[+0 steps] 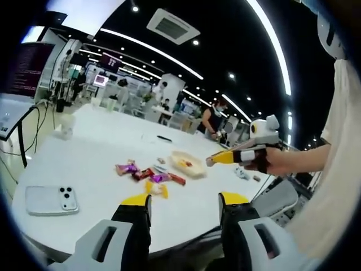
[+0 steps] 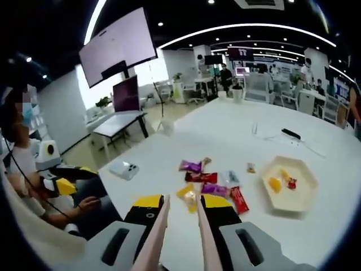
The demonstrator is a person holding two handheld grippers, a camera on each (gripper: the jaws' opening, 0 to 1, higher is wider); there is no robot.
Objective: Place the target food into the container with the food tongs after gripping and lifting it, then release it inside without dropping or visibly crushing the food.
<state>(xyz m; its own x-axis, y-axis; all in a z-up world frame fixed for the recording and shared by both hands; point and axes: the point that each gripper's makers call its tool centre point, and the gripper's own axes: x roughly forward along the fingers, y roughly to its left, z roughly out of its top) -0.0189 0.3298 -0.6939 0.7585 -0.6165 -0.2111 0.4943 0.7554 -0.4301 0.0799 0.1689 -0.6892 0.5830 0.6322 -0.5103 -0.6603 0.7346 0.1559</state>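
Left gripper (image 1: 183, 204) hangs at the near edge of the round white table (image 1: 96, 149), yellow-tipped jaws wide apart with nothing between them. Just past the tips, at twelve o'clock, lies a yellow-wrapped snack (image 1: 156, 188), and beyond it a scatter of packets: a purple one (image 1: 127, 167), a red one (image 1: 142, 173), another purple (image 1: 159, 178) and a red bar (image 1: 177, 179). At one o'clock sits the pale hexagonal container (image 1: 186, 162) with a few pieces already inside. At nine o'clock a white phone (image 1: 51, 199) lies flat on the table. From three o'clock the other gripper comes in, held in a person's hand (image 1: 285, 162), off the table's edge.

The right gripper view shows what that one cannot: the right gripper (image 2: 181, 204) is clamped on a pair of pinkish food tongs (image 2: 179, 226), whose two arms run up between the jaws with their tips slightly apart, just short of the yellow snack (image 2: 189, 195). The container (image 2: 287, 183) sits at three o'clock here, holding yellow and red pieces. A small loose sweet (image 2: 250, 167) lies between the packets and the container. At nine o'clock the left gripper shows low, beside a seated person. A laptop (image 2: 126, 94) stands on a side desk at eleven o'clock.
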